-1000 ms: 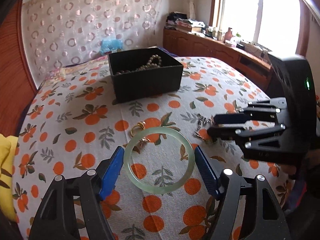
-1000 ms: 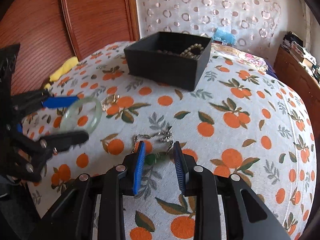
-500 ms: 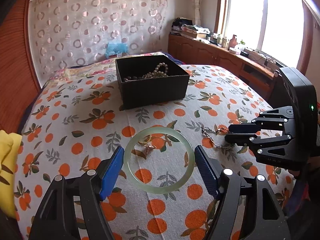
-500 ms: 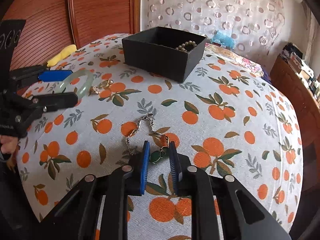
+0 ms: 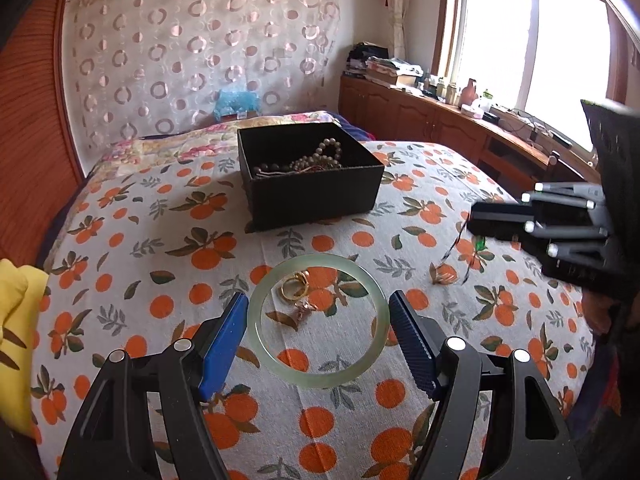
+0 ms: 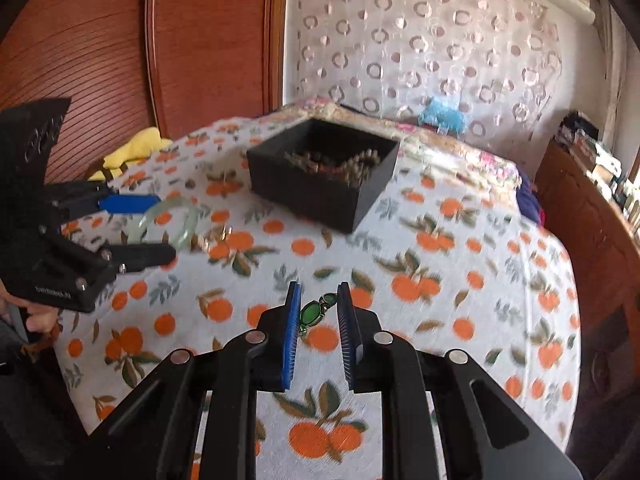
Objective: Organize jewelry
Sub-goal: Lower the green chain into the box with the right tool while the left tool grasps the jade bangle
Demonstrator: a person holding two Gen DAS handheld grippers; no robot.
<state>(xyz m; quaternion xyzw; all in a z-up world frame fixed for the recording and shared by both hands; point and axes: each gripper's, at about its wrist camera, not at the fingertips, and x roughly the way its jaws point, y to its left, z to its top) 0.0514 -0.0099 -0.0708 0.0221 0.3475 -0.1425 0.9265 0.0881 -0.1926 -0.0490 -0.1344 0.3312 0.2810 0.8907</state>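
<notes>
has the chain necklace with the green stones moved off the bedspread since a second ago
Yes. The necklace now hangs from the right tongs, lifted above the bedspread where it lay, nearer the black box.

We see both grippers built of black plastic struts with round silver screws. Our left gripper (image 5: 318, 332) and right gripper (image 6: 319, 312) carry ribbed blue fingers (image 5: 224, 340).

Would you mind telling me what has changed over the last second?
The right claw closed on the green-stone chain and lifted it off the bedspread; its chain now dangles in the air. The left claw raised the jade bangle it holds. The gold rings and black box stayed put.
</notes>
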